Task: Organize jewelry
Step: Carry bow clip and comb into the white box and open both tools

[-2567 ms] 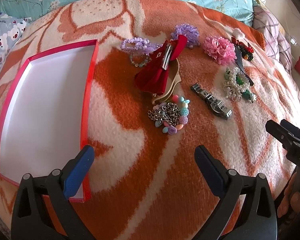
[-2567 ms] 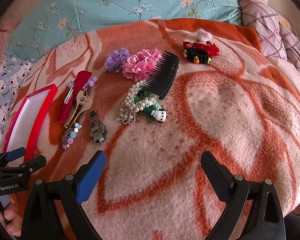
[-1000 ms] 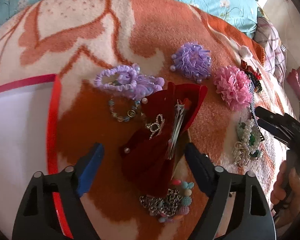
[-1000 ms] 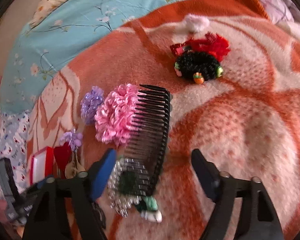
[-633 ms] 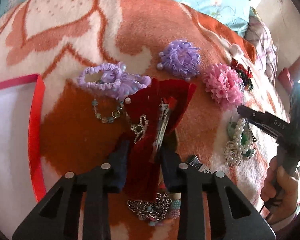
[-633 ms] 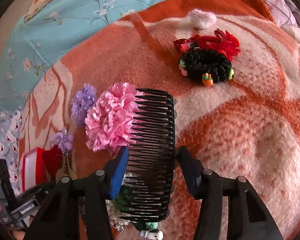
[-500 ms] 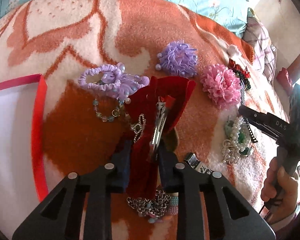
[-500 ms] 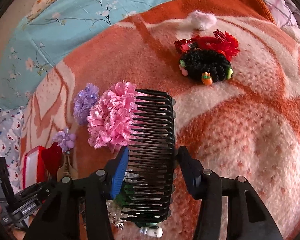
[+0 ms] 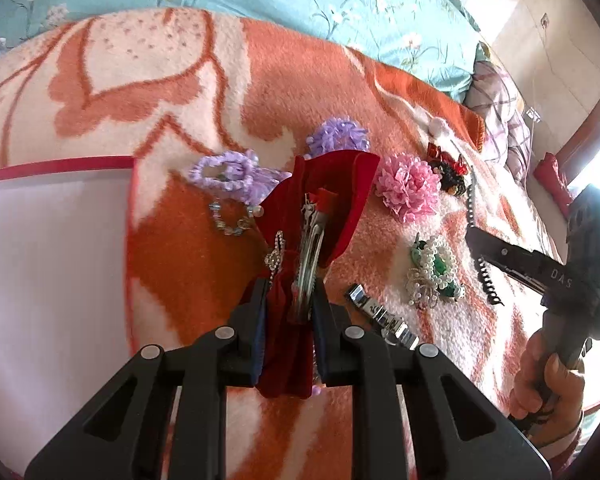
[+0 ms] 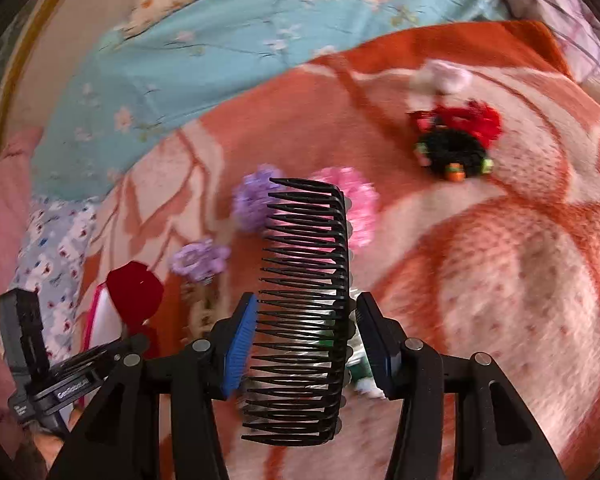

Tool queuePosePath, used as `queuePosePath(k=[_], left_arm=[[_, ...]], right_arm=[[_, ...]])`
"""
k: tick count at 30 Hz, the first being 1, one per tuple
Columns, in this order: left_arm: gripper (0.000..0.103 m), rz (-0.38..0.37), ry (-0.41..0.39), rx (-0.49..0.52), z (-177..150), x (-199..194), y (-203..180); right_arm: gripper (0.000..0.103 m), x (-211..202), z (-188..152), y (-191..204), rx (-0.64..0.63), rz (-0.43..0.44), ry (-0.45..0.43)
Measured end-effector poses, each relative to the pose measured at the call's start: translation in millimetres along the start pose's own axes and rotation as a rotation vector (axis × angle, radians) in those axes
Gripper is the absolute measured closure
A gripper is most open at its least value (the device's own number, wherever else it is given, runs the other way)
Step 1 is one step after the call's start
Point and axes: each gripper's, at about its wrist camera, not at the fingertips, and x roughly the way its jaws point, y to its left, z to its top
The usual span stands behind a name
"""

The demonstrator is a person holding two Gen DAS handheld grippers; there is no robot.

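White-lined red tray [image 9: 60, 260] bare; left hand-held gripper [image 9: 288, 312] clamped on red bow clip [image 9: 320, 216], right hand-held gripper [image 10: 304, 340] on black comb [image 10: 304, 308]

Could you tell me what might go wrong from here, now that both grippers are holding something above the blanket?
1. The left gripper, jaws closing, pinches only the lower end of the floppy red velvet bow clip; it may sag or slip before the red-rimmed box.
2. The right gripper squeezes the black comb across its teeth, which could flex and pop free.
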Motion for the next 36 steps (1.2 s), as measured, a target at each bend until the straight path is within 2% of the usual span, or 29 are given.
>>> queuePosePath(k=[8, 17, 24, 30, 36], left_arm=[[0.086, 0.060, -0.040, -0.049, -7, -30, 41], [0.086, 0.148, -0.069, -0.138, -17, -57, 105], [0.086, 0.229, -0.068, -0.177, -17, -64, 149], [0.086, 0.289, -0.059, -0.198, -7, -58, 182], [0.086, 0.336, -0.040, -0.209, 5, -46, 207]], right_arm=[[0.052, 18, -12, 61, -0.105, 0.067, 0.053], [0.052, 56, -29, 140, -0.217, 0.156, 0.127], [0.052, 91, -39, 206, -0.295, 0.231, 0.175], [0.052, 136, -45, 253, -0.346, 0.236, 0.227], [0.052, 171, -48, 278, -0.399, 0.197, 0.253]])
